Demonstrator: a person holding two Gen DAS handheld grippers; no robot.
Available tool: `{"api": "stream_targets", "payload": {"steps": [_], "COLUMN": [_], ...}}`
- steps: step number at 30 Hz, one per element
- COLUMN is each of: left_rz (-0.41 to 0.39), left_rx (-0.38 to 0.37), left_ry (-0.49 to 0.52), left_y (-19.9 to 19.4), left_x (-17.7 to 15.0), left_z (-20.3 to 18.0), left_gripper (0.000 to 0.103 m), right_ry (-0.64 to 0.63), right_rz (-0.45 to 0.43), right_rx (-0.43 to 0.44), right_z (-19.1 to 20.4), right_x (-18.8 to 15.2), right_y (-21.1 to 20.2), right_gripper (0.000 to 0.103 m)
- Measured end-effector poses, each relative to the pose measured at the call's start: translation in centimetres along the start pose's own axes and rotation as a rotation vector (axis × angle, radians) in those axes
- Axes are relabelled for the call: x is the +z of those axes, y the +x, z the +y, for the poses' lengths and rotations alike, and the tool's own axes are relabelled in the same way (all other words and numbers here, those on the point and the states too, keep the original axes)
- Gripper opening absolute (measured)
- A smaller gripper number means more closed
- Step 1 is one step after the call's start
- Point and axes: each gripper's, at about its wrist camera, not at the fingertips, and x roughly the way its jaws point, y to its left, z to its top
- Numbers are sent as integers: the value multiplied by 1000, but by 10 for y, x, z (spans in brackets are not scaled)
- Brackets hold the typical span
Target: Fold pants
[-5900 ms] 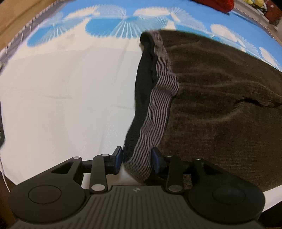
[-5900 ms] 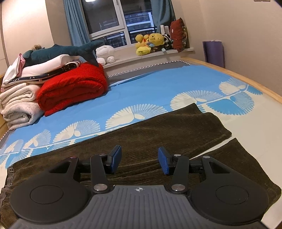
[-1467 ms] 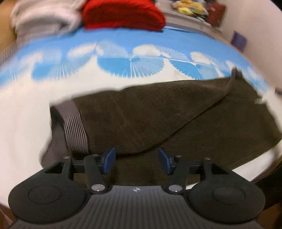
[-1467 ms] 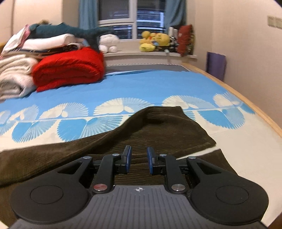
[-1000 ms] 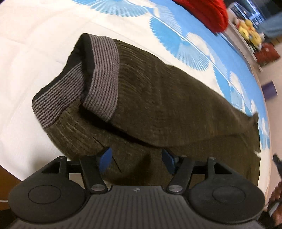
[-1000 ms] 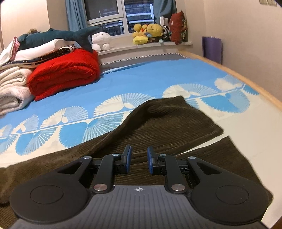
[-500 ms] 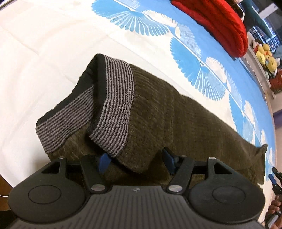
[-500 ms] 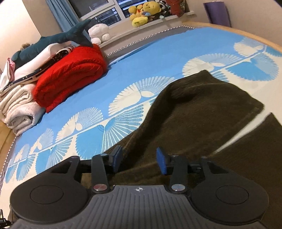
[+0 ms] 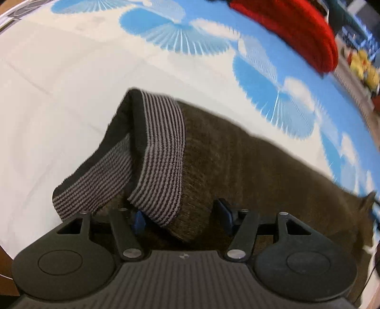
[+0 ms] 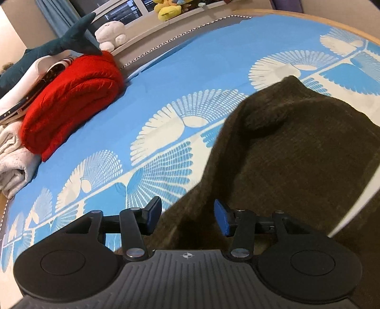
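Dark brown corduroy pants lie on the bed, folded lengthwise with one leg over the other. Their grey striped waistband faces the left wrist view. My left gripper points down at the waistband's near corner, which sits between its fingers. The jaws are closing a little, and the pads do not press the cloth. In the right wrist view the pants spread to the right. My right gripper hangs over their folded edge with its jaws opening. Cloth lies below the gap, ungripped.
The bed sheet is blue with white fan prints, and white near me. A red folded blanket, pale blankets and a shark plush sit at the far left. Yellow toys line the sill. A wooden bed rim runs far right.
The right gripper's jaws went from nearly shut to wide apart while it swung left and dipped toward the pants' folded edge. The left gripper edged closer to the waistband corner.
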Motion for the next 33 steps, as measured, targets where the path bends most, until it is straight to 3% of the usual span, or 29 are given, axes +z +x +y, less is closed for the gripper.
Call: {"api": "stream_targets", "payload": {"steps": [3, 8, 10, 11, 12, 15, 22, 27, 31, 33], "left_rz": [-6, -32, -49, -57, -66, -93, -174, -262, -281, -238], "left_rx": [12, 39, 48, 51, 53, 48, -4, -11, 9, 37], "left_ry": [10, 58, 92, 103, 115, 134, 110, 88, 92, 102], "left_y": [2, -2, -5, -7, -9, -18, -44, -78, -91, -84], "left_x": [0, -3, -3, -4, -4, -5, -6, -13, -18, -19], "left_z": [-2, -3, -5, -7, -9, -11, -5, 12, 22, 25], "left_gripper": [63, 44, 39, 37, 35, 30, 23, 21, 20, 20], "right_ry": [11, -1, -27, -47, -75, -129, -150, -110, -99, -104], "right_rz": [19, 42, 46, 43, 42, 11, -72, -103, -29, 96], "right_rx": [-20, -77, -115, -129, -146, -161, -94, -50, -82, -104], "right_z": [4, 10, 13, 15, 19, 24, 30, 13, -17, -38], "right_x": [6, 7, 5, 5, 5, 8, 17, -10, -60, -90], "right_y": [15, 35, 40, 41, 41, 29, -54, -137, -173, -169], "right_gripper": [53, 52, 43, 25, 14, 8, 7, 7, 7, 7]}}
